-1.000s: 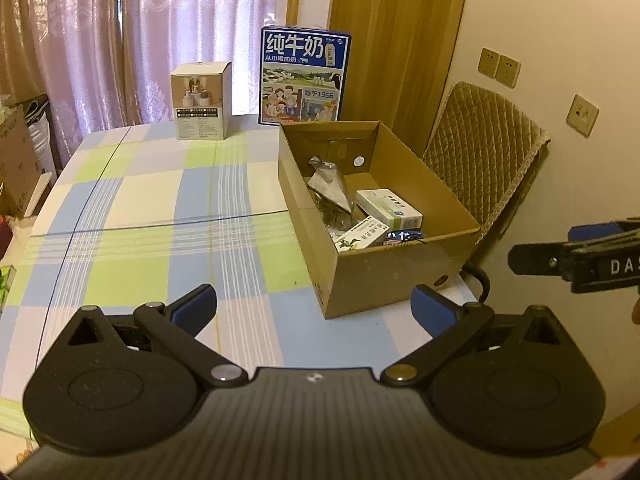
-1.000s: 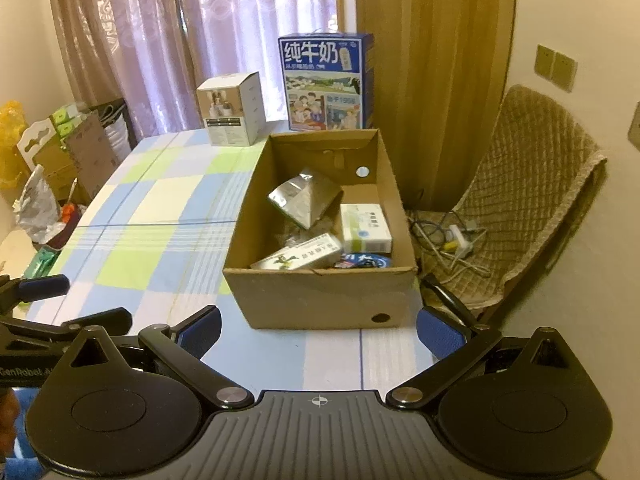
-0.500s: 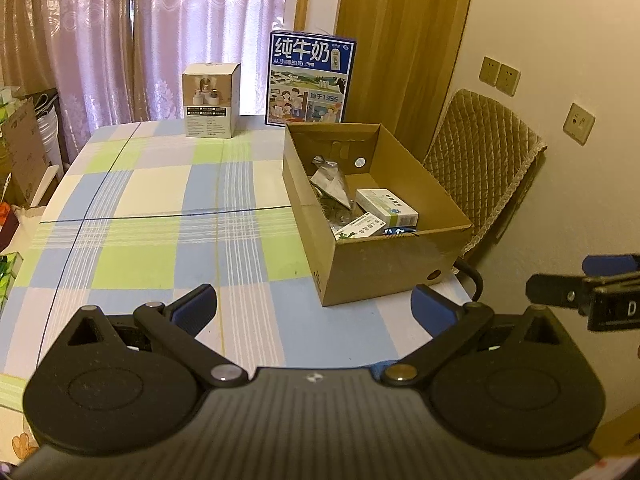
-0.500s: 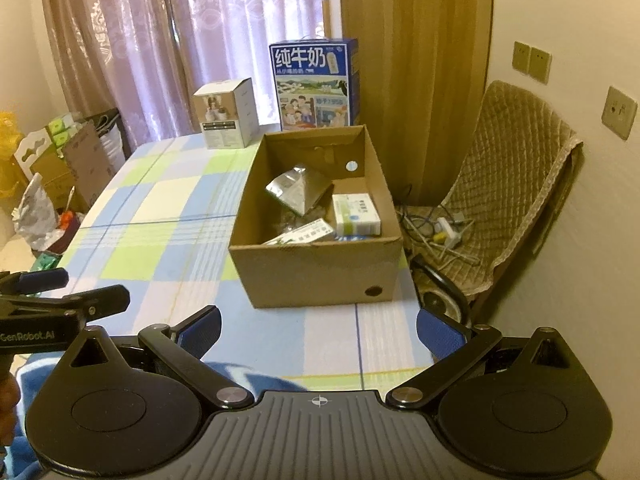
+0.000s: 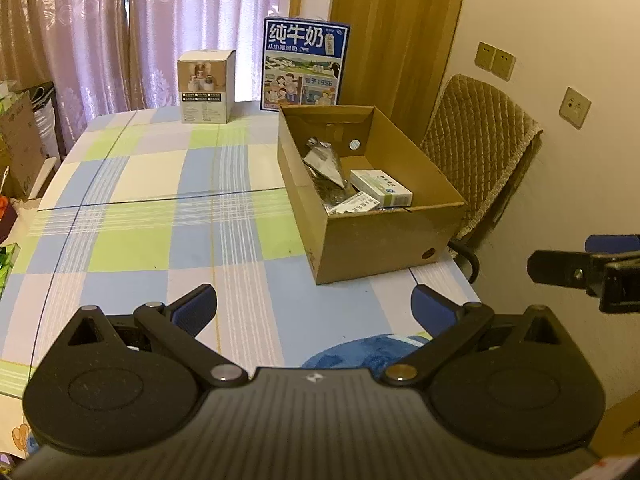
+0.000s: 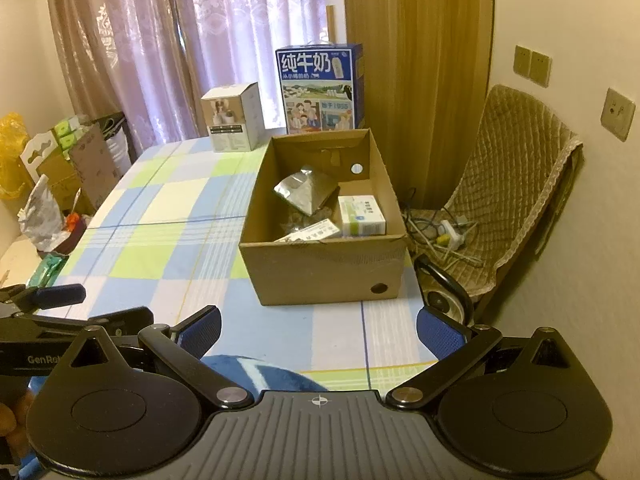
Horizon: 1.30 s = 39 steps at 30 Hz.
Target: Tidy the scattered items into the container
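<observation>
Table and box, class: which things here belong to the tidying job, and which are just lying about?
Job:
cardboard box
foil pouch, in the box
green-and-white packet, in the box
flat white packet, in the box
left gripper, open
right gripper, open

Lying about:
milk carton
small white box
chair

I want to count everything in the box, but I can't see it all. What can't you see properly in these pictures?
- Cardboard box: both views, its front wall hides the near floor inside.
- Things under the silver bag and white carton: covered, both views.
- Carton print: too small to read.
- Blue patch: the left gripper body cuts it off; unclear what it is.
- Right gripper: the left view's edge cuts it off.
</observation>
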Each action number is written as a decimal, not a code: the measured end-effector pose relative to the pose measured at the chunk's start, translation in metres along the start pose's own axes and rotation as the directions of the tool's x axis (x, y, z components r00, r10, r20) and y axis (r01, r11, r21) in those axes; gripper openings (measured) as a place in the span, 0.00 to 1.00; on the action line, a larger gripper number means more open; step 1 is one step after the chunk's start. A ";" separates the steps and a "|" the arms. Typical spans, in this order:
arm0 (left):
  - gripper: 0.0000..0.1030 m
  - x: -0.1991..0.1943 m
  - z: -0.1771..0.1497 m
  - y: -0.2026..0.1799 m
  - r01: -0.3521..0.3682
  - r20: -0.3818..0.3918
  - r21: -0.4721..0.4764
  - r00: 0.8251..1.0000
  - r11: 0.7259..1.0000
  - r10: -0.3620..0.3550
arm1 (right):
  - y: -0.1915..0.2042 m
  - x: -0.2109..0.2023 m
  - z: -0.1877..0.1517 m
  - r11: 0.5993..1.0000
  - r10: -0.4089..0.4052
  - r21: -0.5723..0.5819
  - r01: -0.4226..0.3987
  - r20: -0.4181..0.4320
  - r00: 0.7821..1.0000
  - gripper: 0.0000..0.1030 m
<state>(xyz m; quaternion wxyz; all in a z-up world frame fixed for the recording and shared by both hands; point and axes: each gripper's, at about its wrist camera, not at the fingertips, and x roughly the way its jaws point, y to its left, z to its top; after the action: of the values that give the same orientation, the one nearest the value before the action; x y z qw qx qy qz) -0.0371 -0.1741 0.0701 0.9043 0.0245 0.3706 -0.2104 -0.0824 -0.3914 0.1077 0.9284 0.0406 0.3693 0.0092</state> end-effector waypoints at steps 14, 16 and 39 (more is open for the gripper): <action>0.99 0.000 0.001 -0.004 -0.062 -0.013 0.002 0.998 0.998 0.062 | -0.002 -0.004 -0.001 1.000 -0.012 0.001 0.012 0.005 1.000 0.98; 0.99 -0.001 0.001 -0.004 -0.055 -0.013 -0.003 0.998 0.998 0.055 | -0.001 -0.004 -0.002 1.000 -0.013 -0.002 0.013 0.007 1.000 0.98; 0.99 -0.005 0.003 -0.011 -0.030 -0.008 0.016 1.000 0.999 0.031 | -0.004 -0.004 -0.004 0.999 -0.034 -0.009 0.034 0.015 0.999 0.98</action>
<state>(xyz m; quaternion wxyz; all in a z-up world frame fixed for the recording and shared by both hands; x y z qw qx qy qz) -0.0422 -0.1828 0.0772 0.9057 0.0383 0.3722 -0.1995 -0.0879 -0.3957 0.1073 0.9312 0.0302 0.3631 -0.0053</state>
